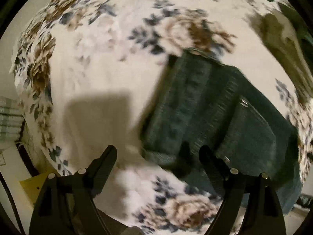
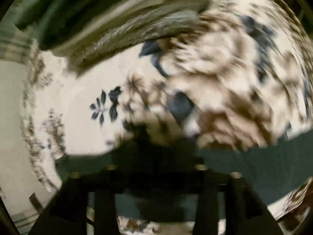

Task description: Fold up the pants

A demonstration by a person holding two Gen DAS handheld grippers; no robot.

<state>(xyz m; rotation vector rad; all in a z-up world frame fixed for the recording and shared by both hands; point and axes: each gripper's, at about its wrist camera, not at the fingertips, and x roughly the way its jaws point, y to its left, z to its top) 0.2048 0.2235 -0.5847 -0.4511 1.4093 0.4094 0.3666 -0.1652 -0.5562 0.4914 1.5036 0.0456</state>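
Only left view shows folded pants (image 1: 211, 107), left tool (image 1: 157, 152) spread, floral bedspread (image 1: 93, 62).

Pants (image 1: 211, 105): dark blue-green woven cloth, denim-like, matt, with a faintly ribbed, coarse grain and stitched seams; a small bright metal rivet (image 1: 243, 102) glints at a pocket corner. Bedspread (image 1: 101, 62): soft matt cloth, cream ground printed with brown flowers and blue-grey leaves, lightly puckered as if quilted. Left gripper (image 1: 157, 152): black fingers of smooth, matt plastic, fastened with round silvery metal screws (image 1: 233, 170). Right gripper (image 2: 156, 152): black, likely plastic, with brass-toned metal fasteners; its finish is lost to blur, as is the dark cloth at its fingers.
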